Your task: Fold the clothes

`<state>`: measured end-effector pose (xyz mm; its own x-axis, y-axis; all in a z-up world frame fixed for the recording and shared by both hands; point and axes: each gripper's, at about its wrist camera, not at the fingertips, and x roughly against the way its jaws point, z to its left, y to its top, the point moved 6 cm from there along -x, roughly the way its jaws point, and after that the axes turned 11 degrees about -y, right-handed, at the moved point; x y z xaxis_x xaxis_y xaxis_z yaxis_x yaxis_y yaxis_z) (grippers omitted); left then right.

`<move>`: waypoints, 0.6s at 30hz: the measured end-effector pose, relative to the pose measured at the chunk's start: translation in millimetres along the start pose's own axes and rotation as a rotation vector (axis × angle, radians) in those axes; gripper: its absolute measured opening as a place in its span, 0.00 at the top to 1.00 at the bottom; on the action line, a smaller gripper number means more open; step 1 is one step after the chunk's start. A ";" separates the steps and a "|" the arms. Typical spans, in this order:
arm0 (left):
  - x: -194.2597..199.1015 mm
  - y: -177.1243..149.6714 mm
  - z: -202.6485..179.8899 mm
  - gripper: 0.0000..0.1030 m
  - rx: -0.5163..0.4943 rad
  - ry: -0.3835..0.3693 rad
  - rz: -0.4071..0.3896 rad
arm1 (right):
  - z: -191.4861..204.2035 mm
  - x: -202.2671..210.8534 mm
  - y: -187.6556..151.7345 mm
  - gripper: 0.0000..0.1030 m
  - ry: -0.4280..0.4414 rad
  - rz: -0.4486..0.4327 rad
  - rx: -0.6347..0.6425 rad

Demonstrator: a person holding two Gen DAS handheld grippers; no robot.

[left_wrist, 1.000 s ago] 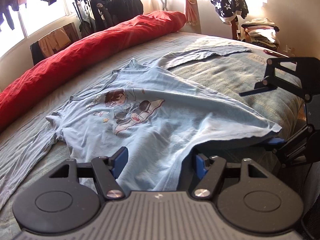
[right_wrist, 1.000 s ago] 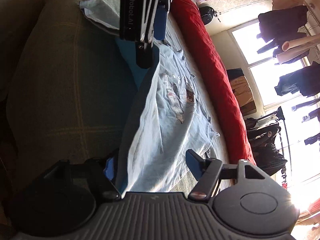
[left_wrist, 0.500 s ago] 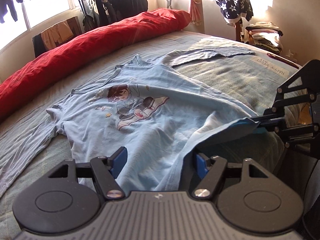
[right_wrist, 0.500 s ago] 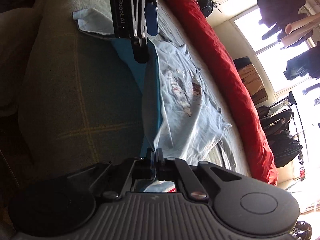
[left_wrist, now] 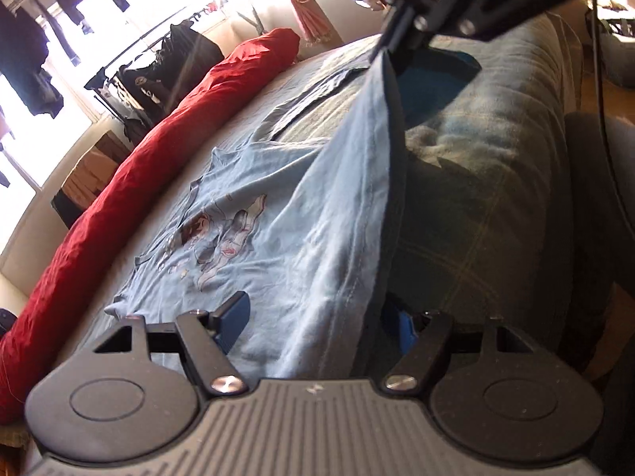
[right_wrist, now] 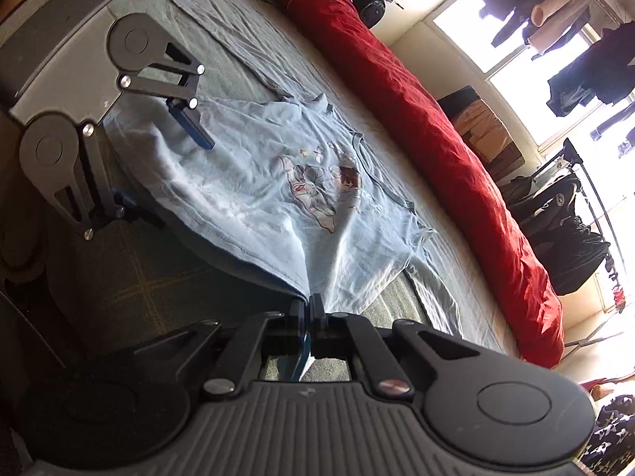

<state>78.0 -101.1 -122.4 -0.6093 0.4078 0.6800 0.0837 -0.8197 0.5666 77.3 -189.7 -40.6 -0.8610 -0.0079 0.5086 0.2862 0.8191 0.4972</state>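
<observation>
Two tools work one light-blue shirt [right_wrist: 278, 182] spread on the bed [right_wrist: 131, 277]. Right tool [right_wrist: 307, 309] pinches its hem corner at 6 o'clock; left tool [left_wrist: 317, 317] stands spread around the hem.

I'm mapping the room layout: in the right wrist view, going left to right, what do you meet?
Left gripper → light blue T-shirt → red duvet → clothes rack of dark garments.
</observation>
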 end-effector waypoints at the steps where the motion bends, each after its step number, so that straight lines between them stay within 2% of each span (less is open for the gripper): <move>1: -1.4 0.7 -4.0 0.29 -0.042 0.029 0.002 | -3.0 1.2 0.9 0.98 0.000 -0.001 -0.010; 5: -8.9 8.3 -8.5 0.28 -0.137 0.155 0.005 | -10.2 4.7 5.6 0.98 0.016 -0.008 -0.045; 9: -10.3 8.0 -14.2 0.28 -0.204 0.207 0.012 | -11.1 7.7 6.2 0.98 0.006 -0.012 -0.041; 14: -1.0 -19.0 -17.8 0.30 -0.264 0.253 0.061 | -12.4 5.9 0.1 0.98 0.004 -0.002 -0.048; 18: 6.1 -50.7 -11.6 0.31 -0.261 0.306 0.127 | -11.6 4.6 -4.7 0.98 0.011 0.005 -0.055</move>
<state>60.9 -61.7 -152.4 -0.8165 0.1908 0.5449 -0.0052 -0.9462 0.3235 76.8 -200.2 -32.4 -0.8549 -0.0108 0.5187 0.3131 0.7864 0.5325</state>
